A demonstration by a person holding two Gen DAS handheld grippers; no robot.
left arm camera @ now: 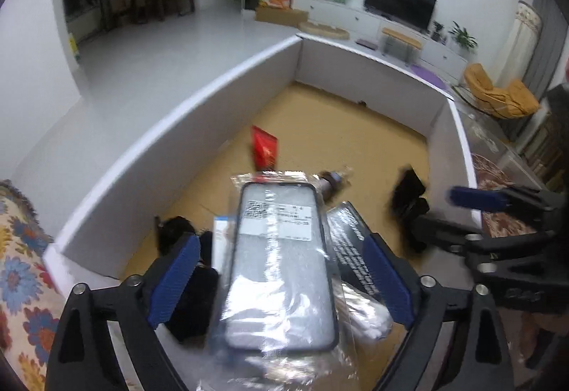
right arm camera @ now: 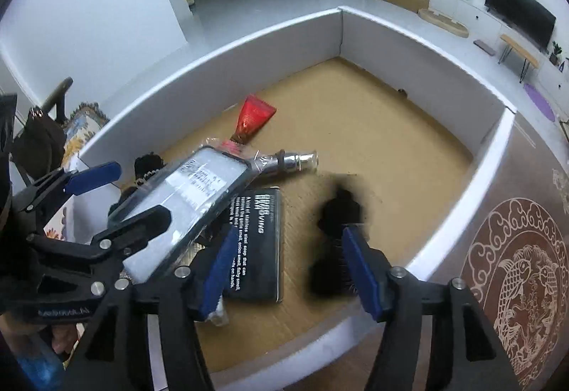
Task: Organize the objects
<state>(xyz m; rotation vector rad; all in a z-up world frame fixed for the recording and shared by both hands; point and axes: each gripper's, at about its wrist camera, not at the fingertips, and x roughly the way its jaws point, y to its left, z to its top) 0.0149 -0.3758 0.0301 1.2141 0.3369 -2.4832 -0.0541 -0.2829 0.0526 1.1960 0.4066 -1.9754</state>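
A phone case in a clear plastic bag (left arm camera: 281, 263) lies between the blue pads of my left gripper (left arm camera: 281, 270), whose jaws stand wide apart and do not press it; it also shows in the right wrist view (right arm camera: 192, 199), over the near left of a white-walled box (right arm camera: 249, 46). My right gripper (right arm camera: 288, 266) is open over the box's near edge, with a blurred black object (right arm camera: 338, 217) just ahead of it. In the box lie a black printed box (right arm camera: 259, 245), a red tube (right arm camera: 254, 115), and a silver bottle (right arm camera: 291, 160).
The box has a brown cardboard floor (right arm camera: 373, 142) and stands on a brown table with a fish pattern (right arm camera: 522, 277). A floral cloth (left arm camera: 21, 270) lies to the left. Another black object (left arm camera: 174, 231) lies near the box's left wall. A living room lies beyond.
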